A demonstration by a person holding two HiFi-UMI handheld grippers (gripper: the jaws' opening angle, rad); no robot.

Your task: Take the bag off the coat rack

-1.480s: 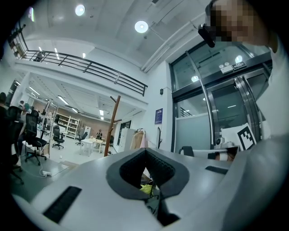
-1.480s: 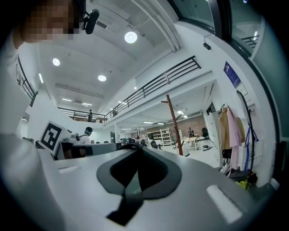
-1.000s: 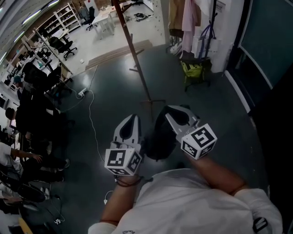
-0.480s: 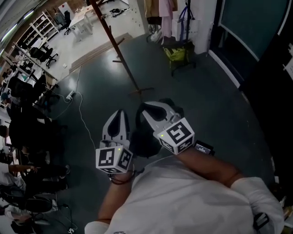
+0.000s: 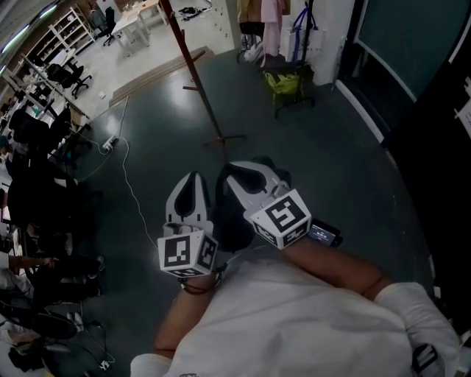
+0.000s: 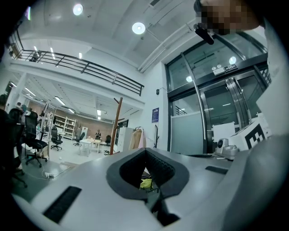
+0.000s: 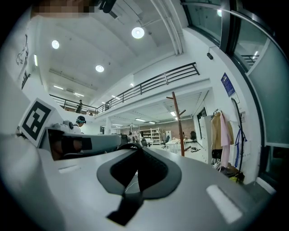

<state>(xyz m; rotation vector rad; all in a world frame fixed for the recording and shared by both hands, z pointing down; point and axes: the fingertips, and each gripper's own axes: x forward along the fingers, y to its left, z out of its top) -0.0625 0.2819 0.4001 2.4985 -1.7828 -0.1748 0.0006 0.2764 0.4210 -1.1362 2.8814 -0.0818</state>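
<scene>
The coat rack (image 5: 195, 74) is a bare brown wooden pole with pegs that stands on the dark floor ahead of me; the part in view carries no bag. It also rises in the left gripper view as the coat rack (image 6: 116, 126) and in the right gripper view as the coat rack (image 7: 180, 126). My left gripper (image 5: 193, 177) and right gripper (image 5: 231, 171) are held side by side close to my chest, both shut with nothing between their jaws. A dark shape (image 5: 234, 221) lies under them; I cannot tell what it is.
A yellow-green bag (image 5: 283, 81) sits on a low stand by the far wall, beside hanging clothes (image 5: 265, 15). A white cable (image 5: 132, 191) runs across the floor at left. Desks, office chairs and seated people (image 5: 29, 191) fill the left side. Glass doors (image 5: 412, 51) stand at right.
The right gripper has drawn left, closer to the left one, and both sit nearer my chest. My view has swung a little, so the rack and wall shifted in frame.
</scene>
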